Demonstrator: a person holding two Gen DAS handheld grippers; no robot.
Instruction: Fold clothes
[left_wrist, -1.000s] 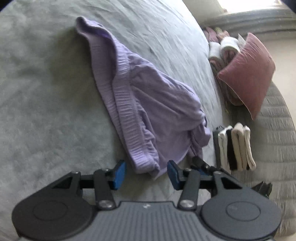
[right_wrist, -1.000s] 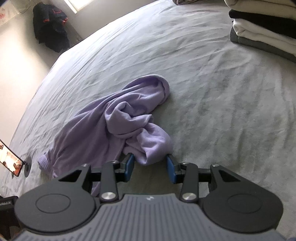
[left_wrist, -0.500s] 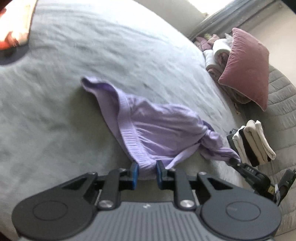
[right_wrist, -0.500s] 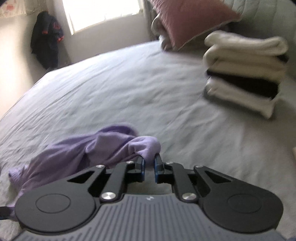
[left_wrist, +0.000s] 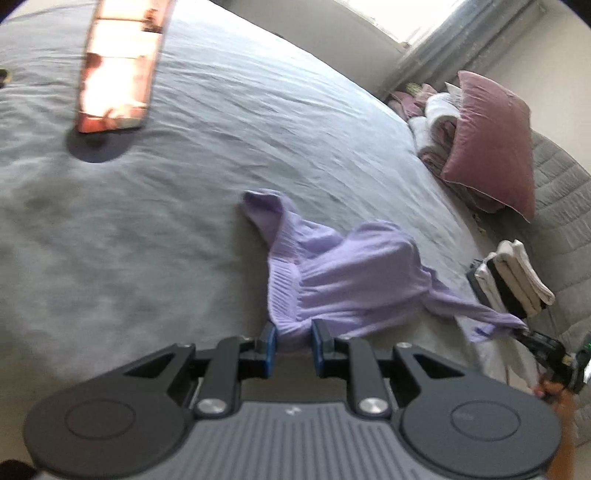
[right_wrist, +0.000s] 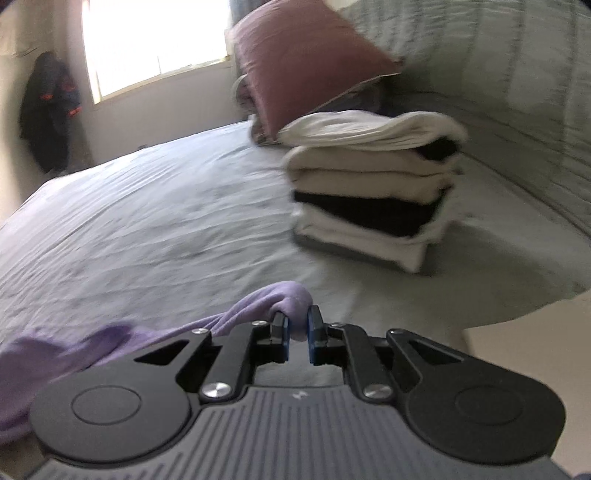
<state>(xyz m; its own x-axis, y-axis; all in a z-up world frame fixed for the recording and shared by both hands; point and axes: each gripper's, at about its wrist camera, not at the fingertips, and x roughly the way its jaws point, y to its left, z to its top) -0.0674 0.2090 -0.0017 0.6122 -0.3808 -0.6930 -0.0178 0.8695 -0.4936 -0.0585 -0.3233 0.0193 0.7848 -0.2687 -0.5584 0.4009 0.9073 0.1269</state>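
Lilac garment lifted off bed, both tongs clamped.

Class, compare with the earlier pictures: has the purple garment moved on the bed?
Yes. The purple garment, pinched by both grippers, has been stretched towards the folded stack and partly lifted off the bedsheet.

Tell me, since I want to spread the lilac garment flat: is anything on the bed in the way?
Nothing visible blocks it. Both claws, left and right, already pinch the lilac garment, and the grey bedsheet around it lies bare. The folded stack and the pink pillow sit off to the side.
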